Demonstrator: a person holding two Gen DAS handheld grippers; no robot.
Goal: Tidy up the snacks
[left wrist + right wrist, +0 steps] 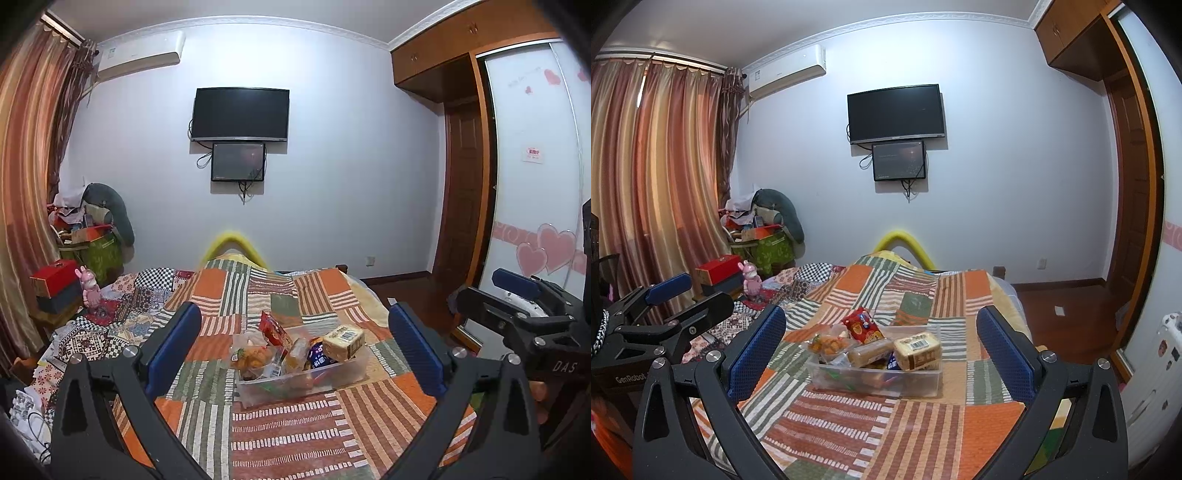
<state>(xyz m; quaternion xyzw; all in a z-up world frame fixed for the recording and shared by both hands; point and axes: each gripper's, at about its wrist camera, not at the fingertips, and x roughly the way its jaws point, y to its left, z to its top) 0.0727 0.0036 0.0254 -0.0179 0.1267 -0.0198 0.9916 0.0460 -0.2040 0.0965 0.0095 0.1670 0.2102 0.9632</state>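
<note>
- Clear plastic bin (pixel 295 384) sits on the patchwork bedspread (pixel 295 435), mid-bed, packed with snacks.
- In the bin: red snack bag (pixel 275 328) upright at the back, bread loaf pack (pixel 343 341) on the right end, orange snack pouch (pixel 251 356) on the left.
- Left gripper (pixel 295 350) spread wide, holding nothing, raised short of the bin.
- Right gripper (pixel 881 350) likewise wide apart and empty, near the bin, not touching.
- TV (pixel 897 112) on the far wall, curtains (pixel 653 166) on the left.
</note>
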